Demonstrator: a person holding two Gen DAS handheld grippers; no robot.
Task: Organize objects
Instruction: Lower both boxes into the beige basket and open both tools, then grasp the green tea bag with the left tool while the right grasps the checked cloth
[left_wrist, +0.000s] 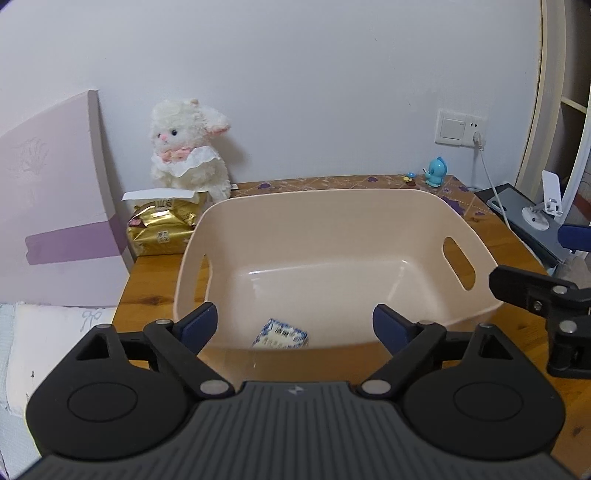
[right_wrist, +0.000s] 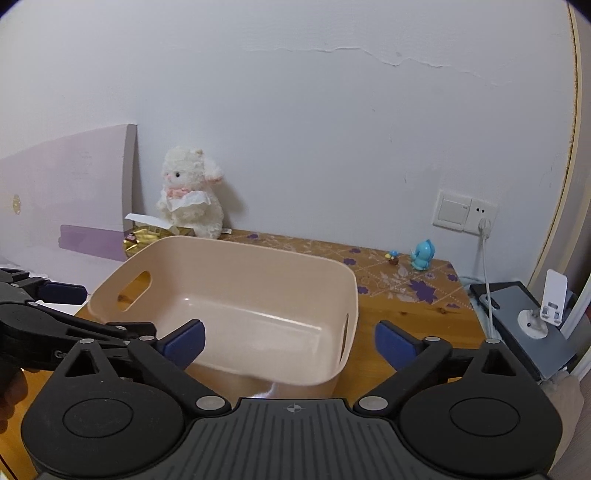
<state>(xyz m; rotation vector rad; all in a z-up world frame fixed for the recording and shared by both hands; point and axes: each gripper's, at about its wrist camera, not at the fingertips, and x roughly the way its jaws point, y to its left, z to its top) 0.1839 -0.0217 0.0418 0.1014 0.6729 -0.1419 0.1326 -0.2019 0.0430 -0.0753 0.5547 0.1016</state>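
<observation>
— What is sitting on the wooden table (left_wrist: 155, 284)?
— A beige basket (left_wrist: 332, 206), a gold packet (left_wrist: 162, 229) beside a white plush toy (left_wrist: 188, 147), and a blue figurine (left_wrist: 436, 173) standing on the patterned mat (right_wrist: 388, 273).

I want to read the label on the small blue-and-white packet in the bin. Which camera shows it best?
The left wrist view: the small blue-and-white packet lies on the floor of the pink bin, near its front wall, printed face up though blurred. In the right wrist view the bin's near wall hides it entirely.

Blue-white packet (left_wrist: 280, 333) lies inside beige bin (left_wrist: 332, 206)
</observation>
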